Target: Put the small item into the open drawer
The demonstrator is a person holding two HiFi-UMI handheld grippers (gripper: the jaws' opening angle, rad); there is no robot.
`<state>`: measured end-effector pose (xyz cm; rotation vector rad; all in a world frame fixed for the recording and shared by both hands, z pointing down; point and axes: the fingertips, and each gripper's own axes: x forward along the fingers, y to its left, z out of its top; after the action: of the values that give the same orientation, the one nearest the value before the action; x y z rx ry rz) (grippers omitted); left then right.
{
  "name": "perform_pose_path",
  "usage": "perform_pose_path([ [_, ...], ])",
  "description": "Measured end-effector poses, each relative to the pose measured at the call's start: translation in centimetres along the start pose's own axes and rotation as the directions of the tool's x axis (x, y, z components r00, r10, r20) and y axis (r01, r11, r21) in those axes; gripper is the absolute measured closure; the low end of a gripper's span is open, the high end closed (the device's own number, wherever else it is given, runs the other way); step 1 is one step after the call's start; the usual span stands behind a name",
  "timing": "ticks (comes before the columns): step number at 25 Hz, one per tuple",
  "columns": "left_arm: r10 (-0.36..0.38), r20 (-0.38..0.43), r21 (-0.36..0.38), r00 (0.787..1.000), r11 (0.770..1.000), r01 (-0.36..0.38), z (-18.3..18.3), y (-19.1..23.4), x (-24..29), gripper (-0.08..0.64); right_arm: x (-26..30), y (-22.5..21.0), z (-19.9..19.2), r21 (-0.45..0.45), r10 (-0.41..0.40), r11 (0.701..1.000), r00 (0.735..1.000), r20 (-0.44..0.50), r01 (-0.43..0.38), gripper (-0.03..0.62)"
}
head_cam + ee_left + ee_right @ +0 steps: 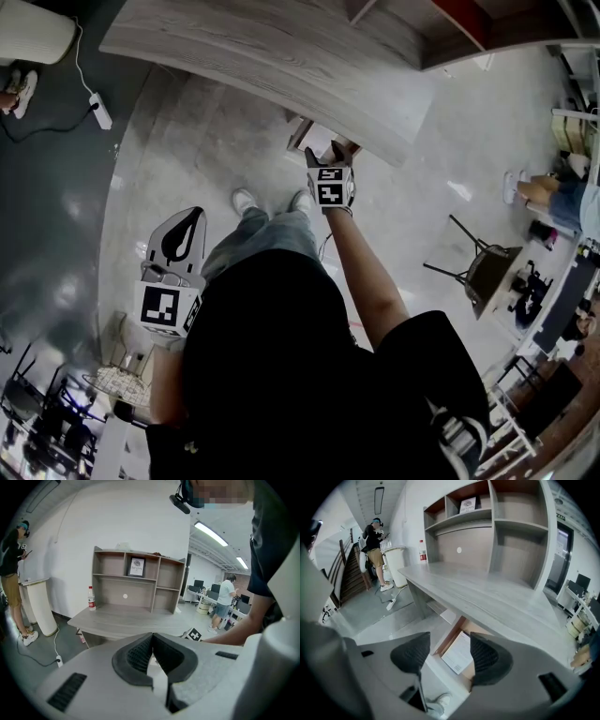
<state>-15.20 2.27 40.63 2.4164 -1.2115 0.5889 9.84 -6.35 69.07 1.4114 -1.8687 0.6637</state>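
— Where do we have the right gripper (450,648)?

— We hold it out in front of us, over the open drawer (474,629) that sticks out from under the worktop (497,597). Its fingers (412,656) are released: they stand apart and grip nothing.

— And the small item?

— Through the gap between those fingers we see a flat white printed item (458,654) lying inside the drawer, on its bottom and close to the front corner. It lies below the fingers and apart from them. We cannot tell for sure whether it is the task's thing.

— What about our left gripper (192,216)?

— We hold it low at our left side, well apart from the drawer. Its fingers (136,656) are clenched, tips meeting, with nothing between them. It faces the worktop from a distance, where a shelf unit (136,581) stands, and a bottle (92,598) stands upright just beside the unit's left end.
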Motion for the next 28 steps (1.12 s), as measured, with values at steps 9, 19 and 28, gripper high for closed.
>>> perform_pose_path([
  [9, -0.024, 0.067, -0.004, 0.997, 1.000, 0.024, 2.0, -2.4, 0.9, 0.557, -5.8, -0.3, 4.4, -0.064, 0.011, 0.998, 0.996, 0.093, -0.006, 0.513],
  [19, -0.044, 0.139, -0.011, 0.989, 0.999, 0.045, 4.0, -5.0, 2.0, 0.557, -14.7, 0.4, 9.7, -0.088, 0.088, 0.994, 0.967, 0.240, -0.069, 0.577],
  [28, -0.081, 0.185, -0.001, 0.979, 0.997, 0.082, 5.8, -6.2, 3.1, 0.557, -21.6, -0.2, 12.7, -0.124, 0.118, 0.989, 0.940, 0.320, -0.082, 0.580],
])
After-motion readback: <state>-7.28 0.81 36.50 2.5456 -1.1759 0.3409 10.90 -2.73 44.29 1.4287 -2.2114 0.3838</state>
